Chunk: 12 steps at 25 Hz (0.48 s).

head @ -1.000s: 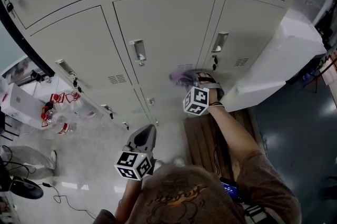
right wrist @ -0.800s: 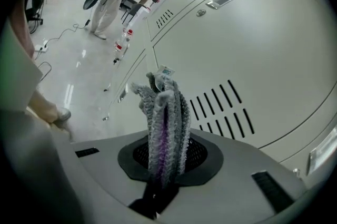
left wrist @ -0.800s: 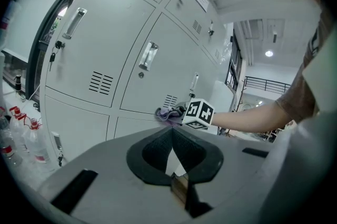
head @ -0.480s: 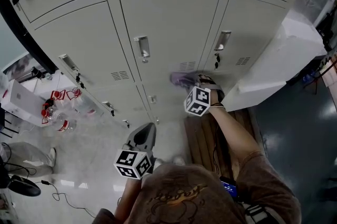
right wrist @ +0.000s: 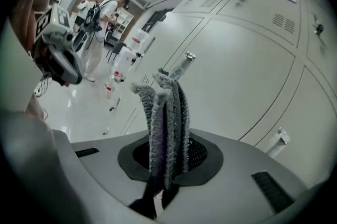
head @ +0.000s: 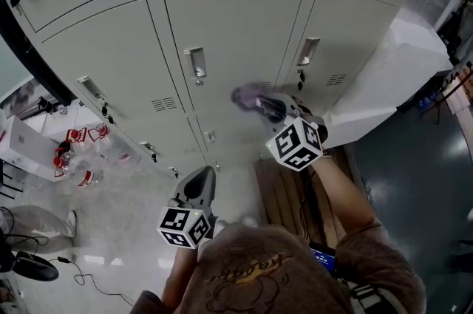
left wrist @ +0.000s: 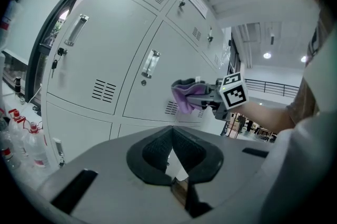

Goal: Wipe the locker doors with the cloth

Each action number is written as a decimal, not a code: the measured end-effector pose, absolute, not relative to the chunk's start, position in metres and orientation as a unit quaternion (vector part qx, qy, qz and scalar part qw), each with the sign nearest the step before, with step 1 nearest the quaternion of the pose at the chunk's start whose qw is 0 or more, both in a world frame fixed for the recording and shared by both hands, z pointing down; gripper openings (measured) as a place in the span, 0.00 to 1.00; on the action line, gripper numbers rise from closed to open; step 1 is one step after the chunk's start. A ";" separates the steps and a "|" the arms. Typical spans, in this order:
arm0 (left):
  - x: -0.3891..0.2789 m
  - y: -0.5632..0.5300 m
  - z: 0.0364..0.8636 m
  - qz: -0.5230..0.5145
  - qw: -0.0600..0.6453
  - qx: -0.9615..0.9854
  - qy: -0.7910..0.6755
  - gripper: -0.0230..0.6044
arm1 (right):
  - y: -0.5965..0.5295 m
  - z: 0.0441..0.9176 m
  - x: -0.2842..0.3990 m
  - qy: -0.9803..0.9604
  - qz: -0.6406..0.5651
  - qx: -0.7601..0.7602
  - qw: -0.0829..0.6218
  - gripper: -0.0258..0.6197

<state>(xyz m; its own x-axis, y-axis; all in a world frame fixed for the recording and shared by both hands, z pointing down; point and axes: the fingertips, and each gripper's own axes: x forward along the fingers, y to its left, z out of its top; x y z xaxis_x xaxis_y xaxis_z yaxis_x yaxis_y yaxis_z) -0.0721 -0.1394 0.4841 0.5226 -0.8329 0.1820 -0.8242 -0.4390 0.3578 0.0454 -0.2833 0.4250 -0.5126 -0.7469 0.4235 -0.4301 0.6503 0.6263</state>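
The right gripper (head: pixel 272 108) is clenched on the purple cloth (head: pixel 246 97) by the middle door's (head: pixel 229 32) lower vent (left gripper (head: pixel 199 183) closed, empty, held low), so I'd press it flat and sweep evenly.

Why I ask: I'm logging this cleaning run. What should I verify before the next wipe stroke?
1. Purple cloth clamped in the right tongs: ok, shut on it.
2. Cloth pressed against the grey metal locker door: cannot tell; it sits right at the door's lower edge, but contact is unclear.
3. Left tongs empty and away from the lockers: ok, shut on nothing.
4. Silver door handle out of the cloth's way: ok, it is up and to the left of the cloth.
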 end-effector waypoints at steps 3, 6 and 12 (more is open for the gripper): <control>-0.073 -0.141 0.480 -0.012 0.198 0.850 -0.489 0.04 | -0.262 0.398 0.051 -0.864 -0.190 0.365 0.292 0.12; -0.075 -0.144 0.475 -0.012 0.191 0.851 -0.489 0.04 | -0.241 0.381 0.056 -0.884 -0.144 0.376 0.237 0.12; -0.080 -0.150 0.468 -0.014 0.175 0.851 -0.496 0.04 | -0.212 0.391 0.068 -0.896 -0.066 0.412 0.150 0.12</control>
